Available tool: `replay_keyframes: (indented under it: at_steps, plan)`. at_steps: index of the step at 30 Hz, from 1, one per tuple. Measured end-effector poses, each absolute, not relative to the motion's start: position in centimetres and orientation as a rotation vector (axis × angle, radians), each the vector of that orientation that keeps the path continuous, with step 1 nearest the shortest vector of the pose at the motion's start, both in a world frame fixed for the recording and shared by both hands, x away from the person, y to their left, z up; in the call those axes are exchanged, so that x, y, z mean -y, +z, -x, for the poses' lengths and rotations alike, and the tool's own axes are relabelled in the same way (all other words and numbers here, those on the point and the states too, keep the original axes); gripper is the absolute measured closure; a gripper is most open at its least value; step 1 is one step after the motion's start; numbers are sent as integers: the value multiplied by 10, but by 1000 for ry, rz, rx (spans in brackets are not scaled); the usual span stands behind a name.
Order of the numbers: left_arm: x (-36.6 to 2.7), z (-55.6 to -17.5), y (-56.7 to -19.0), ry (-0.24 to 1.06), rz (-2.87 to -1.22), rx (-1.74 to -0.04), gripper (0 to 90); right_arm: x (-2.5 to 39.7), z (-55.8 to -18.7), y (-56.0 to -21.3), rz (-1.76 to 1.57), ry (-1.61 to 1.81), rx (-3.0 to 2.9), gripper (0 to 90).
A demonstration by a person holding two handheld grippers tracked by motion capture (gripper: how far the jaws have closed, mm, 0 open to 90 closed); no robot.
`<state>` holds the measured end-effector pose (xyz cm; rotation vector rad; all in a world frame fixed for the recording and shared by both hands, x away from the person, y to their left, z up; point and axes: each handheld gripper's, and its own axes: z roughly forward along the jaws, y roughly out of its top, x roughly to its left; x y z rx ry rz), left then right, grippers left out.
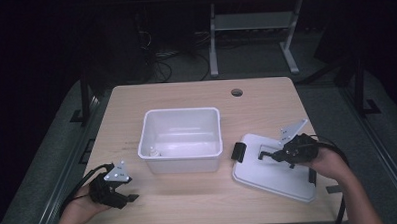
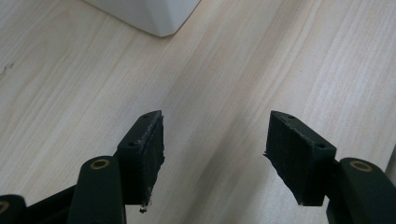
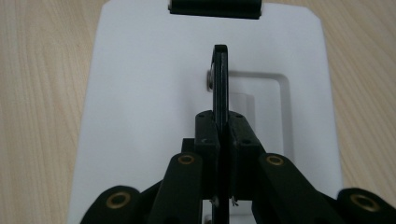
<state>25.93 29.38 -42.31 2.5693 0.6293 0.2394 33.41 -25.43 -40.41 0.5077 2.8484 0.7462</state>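
Lid handle stands clamped upright between right hand-held gripper jaws; left gapes

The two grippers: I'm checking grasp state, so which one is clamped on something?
The right gripper, jaws shut on the lid's black handle. The left gripper stands open over bare table.

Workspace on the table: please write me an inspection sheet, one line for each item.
Surface: wooden table, with a round hole near the far edge.
Job's things: white lid lying flat on the right; its black handle stands upright.
Clutter: open white bin at centre, with a small white thing inside.
Grippers: right gripper shut on the handle; left gripper open over bare wood.
Cables: one trails from each gripper.
Surroundings: dark floor, grey frame behind.
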Motion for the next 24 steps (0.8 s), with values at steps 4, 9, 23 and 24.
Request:
replay_keyframes:
  at_steps: [4,9,23,24]
  plan:
    - [-294,-259,-425,238,-2557,-633,364,256,-334,-404,-524,753,-2850,840]
    - [-295,-258,-425,245,-2562,-635,364,255,-333,-403,-516,755,-2853,842]
    - [-299,-253,-424,242,-2538,-653,349,257,-326,-386,-494,795,-2837,841]
    - [-299,-253,-424,241,-2537,-655,349,256,-325,-384,-492,791,-2837,841]
